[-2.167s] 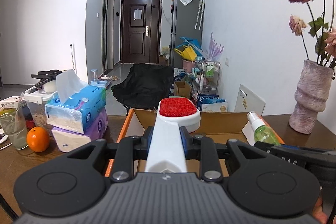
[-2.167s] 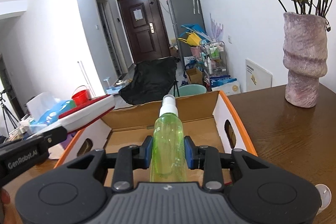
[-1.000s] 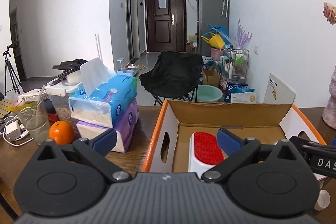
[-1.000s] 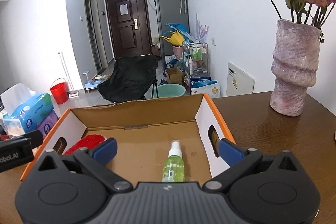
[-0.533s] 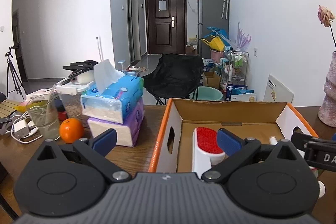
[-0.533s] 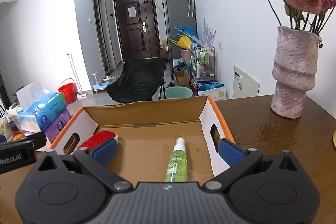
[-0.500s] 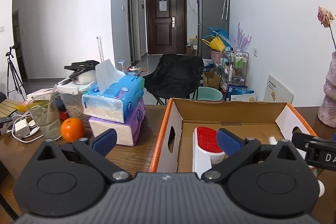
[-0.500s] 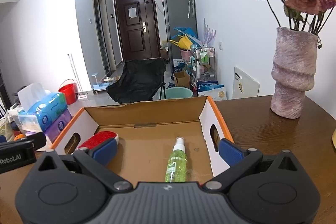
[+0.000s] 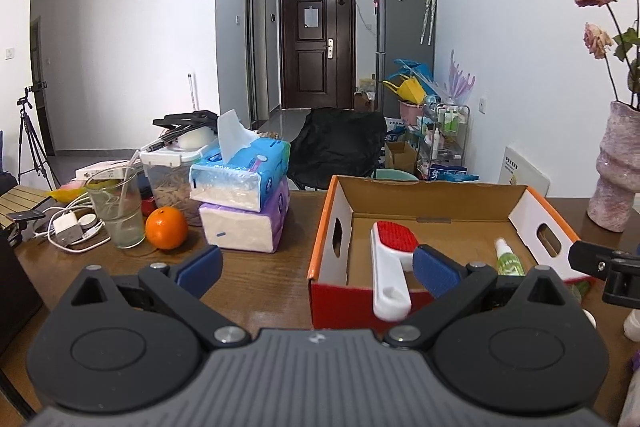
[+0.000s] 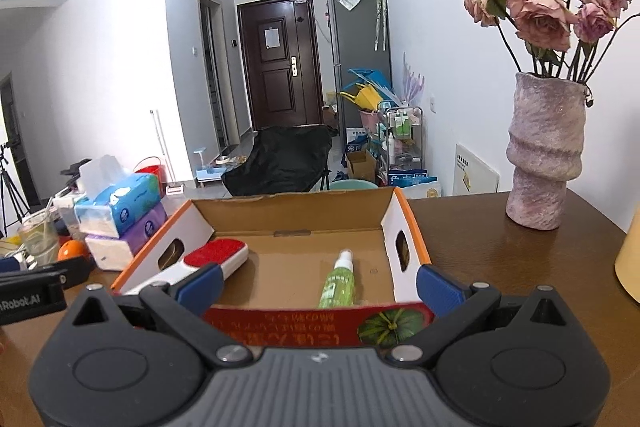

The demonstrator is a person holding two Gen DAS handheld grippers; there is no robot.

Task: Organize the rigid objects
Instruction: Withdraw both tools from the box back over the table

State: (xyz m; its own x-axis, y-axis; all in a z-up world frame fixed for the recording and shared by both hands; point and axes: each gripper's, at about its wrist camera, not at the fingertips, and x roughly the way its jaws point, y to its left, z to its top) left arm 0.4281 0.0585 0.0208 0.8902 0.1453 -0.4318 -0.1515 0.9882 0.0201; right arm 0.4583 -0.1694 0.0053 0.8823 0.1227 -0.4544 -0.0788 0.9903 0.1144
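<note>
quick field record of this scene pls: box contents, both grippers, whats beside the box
box: open cardboard box on wooden table
in box: red-and-white brush at its left wall, handle over the front edge; green spray bottle lying flat
left gripper: open, empty
right gripper: open, empty
left of box: stacked tissue packs, orange, glass
right of box: vase of roses

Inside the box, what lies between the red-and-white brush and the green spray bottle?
Nothing: only bare cardboard floor of the box separates the brush from the spray bottle, clearest in the right wrist view.

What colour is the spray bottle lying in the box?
Green, with a white cap: spray bottle, clearest in the right wrist view.
</note>
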